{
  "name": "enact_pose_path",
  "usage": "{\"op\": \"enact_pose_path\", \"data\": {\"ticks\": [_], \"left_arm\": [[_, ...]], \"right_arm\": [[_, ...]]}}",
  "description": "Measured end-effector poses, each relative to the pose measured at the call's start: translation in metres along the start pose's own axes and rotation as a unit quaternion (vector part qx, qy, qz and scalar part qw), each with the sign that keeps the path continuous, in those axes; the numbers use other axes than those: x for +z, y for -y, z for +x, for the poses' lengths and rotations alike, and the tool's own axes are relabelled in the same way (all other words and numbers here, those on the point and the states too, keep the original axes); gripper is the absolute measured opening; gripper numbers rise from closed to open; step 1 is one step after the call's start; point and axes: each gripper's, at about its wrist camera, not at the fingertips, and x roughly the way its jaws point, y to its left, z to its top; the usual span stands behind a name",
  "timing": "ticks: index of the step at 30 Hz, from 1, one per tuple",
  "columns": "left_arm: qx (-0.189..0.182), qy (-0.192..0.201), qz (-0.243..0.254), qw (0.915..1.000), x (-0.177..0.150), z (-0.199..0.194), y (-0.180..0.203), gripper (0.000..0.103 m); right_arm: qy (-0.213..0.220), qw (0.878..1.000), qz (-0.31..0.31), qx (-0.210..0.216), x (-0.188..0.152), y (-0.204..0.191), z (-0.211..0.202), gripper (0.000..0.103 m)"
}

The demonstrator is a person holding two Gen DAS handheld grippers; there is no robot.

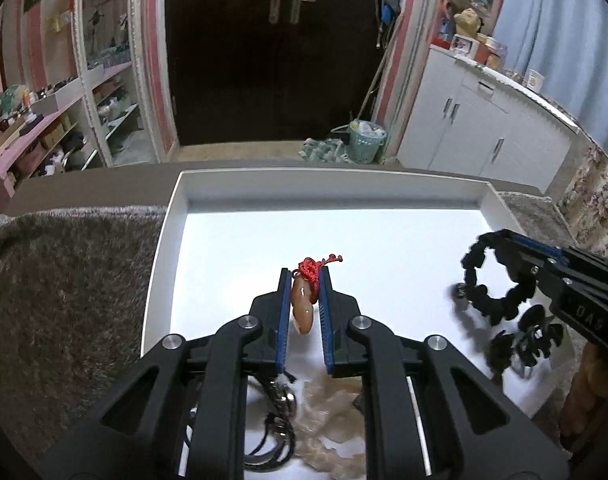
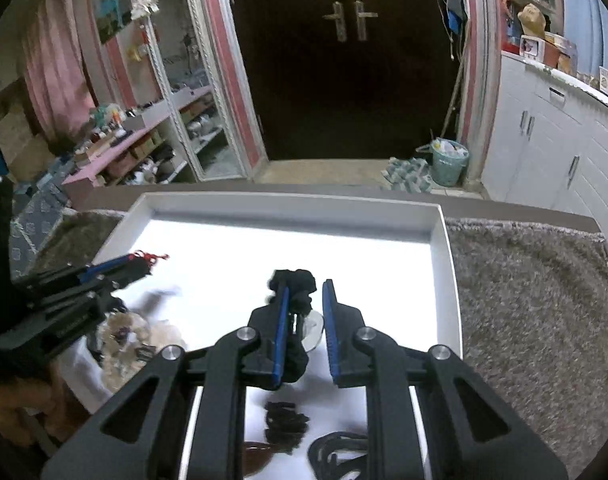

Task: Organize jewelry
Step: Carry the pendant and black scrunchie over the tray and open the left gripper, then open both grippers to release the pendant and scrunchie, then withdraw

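My left gripper [image 1: 305, 276] is shut on an orange pendant [image 1: 302, 307] by its red cord knot [image 1: 311, 268], held above the white tray [image 1: 164, 248]. It also shows in the right wrist view [image 2: 146, 266] at the left. My right gripper [image 2: 305, 292] carries a black beaded bracelet [image 2: 294, 280] hanging on its left finger, with a gap to the right finger. In the left wrist view the bracelet [image 1: 489, 280] hangs as a ring from the right gripper [image 1: 499, 240].
More black jewelry [image 1: 523, 340] and dark cords [image 1: 278, 420] lie on the tray near a pale beaded piece [image 1: 331, 420]. A grey shaggy mat [image 2: 535, 300] lies under the tray. Shelves, a dark door and white cabinets stand behind.
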Motion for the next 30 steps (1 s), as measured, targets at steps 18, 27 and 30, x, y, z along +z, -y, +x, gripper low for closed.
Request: {"op": "enact_pose_path", "data": {"ticks": [18,27,30], "left_arm": [[0.016,-0.030,0.003,0.9994,-0.003,0.019,0.002,0.012],[0.020,-0.029,-0.001,0.9994,-0.004,0.019,0.001,0.016],[0.025,-0.025,0.000,0.9994,-0.004,0.018,0.002,0.020]], "right_arm": [[-0.033,0.997,0.020,-0.060,-0.009,0.026,0.015,0.018],[-0.035,0.997,0.019,-0.068,-0.010,0.025,0.015,0.019],[-0.035,0.997,0.021,-0.067,-0.010,0.024,0.015,0.019]]}}
